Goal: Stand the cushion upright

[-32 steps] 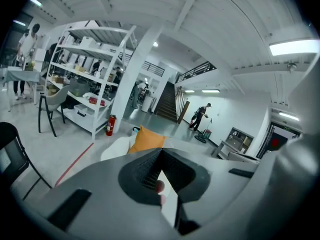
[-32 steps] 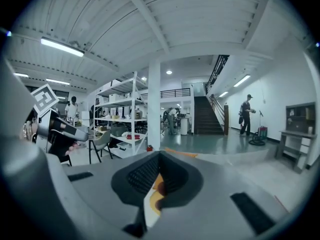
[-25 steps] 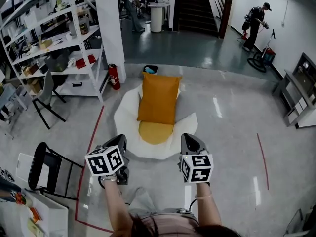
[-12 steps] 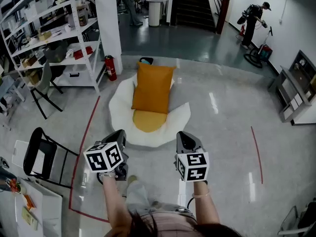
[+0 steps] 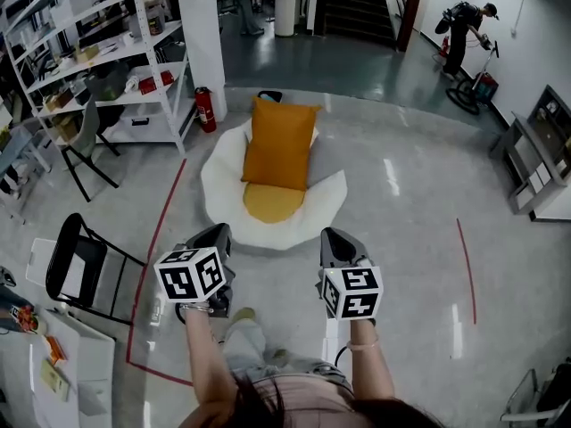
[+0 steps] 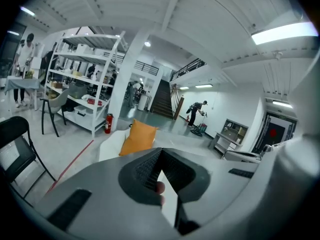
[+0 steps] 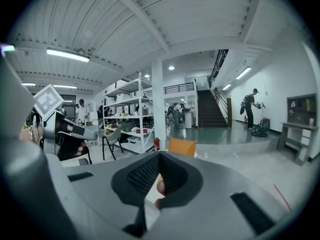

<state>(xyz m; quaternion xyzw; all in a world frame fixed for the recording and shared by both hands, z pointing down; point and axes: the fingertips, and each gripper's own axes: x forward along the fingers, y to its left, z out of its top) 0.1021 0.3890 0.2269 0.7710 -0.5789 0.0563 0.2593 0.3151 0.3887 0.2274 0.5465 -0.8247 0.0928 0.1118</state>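
Head view, cushion: the orange cushion point(image 5: 279, 143) is seen standing on end in the upper centre of the frame, with its lower edge on the yellow middle of a white floor seat point(image 5: 219, 176).
Head view, left gripper: the left gripper point(image 5: 212, 237) is held at lower centre-left, well apart from the cushion, and nothing is carried.
Head view, right gripper: the right gripper point(image 5: 335, 241) is held at lower centre-right, level with the left, and is likewise unloaded.
Head view, surroundings: a shelving rack point(image 5: 89, 61) is noted at upper left, with a fire extinguisher point(image 5: 206, 110) beside a pillar. A black chair point(image 5: 80, 270) is at lower left.
Left gripper view, jaws: the tips are seen brought together at frame centre, with nothing between them.
Left gripper view, cushion: it is seen upright just above the jaws, left of centre, on the white seat.
Right gripper view, jaws: the tips are seen closed on each other and nothing is gripped.
Right gripper view, cushion: the top is seen just above the jaws, right of centre.
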